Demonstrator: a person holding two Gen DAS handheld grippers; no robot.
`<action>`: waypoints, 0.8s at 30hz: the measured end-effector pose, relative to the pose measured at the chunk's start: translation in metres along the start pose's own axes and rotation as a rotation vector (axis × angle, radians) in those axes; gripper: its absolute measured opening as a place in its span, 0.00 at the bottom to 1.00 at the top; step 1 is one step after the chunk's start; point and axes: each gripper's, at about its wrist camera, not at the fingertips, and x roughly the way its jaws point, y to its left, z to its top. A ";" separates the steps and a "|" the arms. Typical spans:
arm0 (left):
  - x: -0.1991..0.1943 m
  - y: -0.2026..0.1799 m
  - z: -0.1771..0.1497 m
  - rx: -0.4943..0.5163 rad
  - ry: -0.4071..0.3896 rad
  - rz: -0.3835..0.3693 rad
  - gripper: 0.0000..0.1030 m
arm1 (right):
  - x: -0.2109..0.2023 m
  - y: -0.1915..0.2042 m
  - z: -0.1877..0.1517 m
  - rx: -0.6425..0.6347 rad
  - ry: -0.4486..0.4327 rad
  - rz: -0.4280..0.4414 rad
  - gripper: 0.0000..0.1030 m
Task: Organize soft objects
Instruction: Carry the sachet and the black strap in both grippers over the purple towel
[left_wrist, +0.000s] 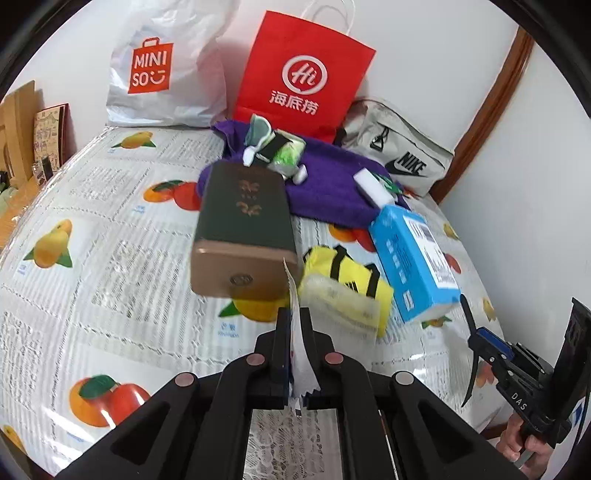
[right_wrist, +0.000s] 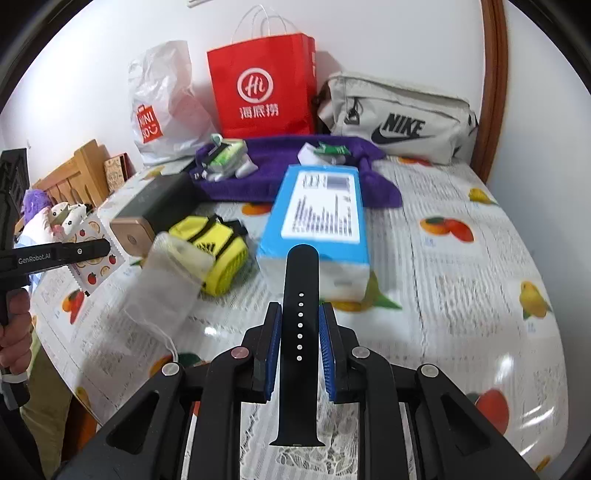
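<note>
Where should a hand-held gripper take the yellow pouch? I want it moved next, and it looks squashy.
Grip the yellow pouch by its black strap across the top, coming from above. The strap stands proud of the soft body. A translucent bag crowds its near side and the blue box its right.

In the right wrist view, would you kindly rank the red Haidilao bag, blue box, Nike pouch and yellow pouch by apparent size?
Largest to smallest:
1. Nike pouch and red Haidilao bag, too alike to separate
2. blue box, nearer the camera, so unsure
3. yellow pouch
</note>
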 end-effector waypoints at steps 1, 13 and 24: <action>-0.002 0.001 0.004 -0.002 -0.004 0.002 0.04 | -0.001 0.000 0.005 -0.003 -0.005 0.002 0.20; -0.001 0.002 0.055 0.013 -0.035 0.031 0.04 | 0.012 -0.004 0.071 -0.011 -0.052 0.034 0.20; 0.023 0.002 0.106 -0.004 -0.038 0.031 0.04 | 0.052 -0.004 0.143 -0.045 -0.058 0.089 0.20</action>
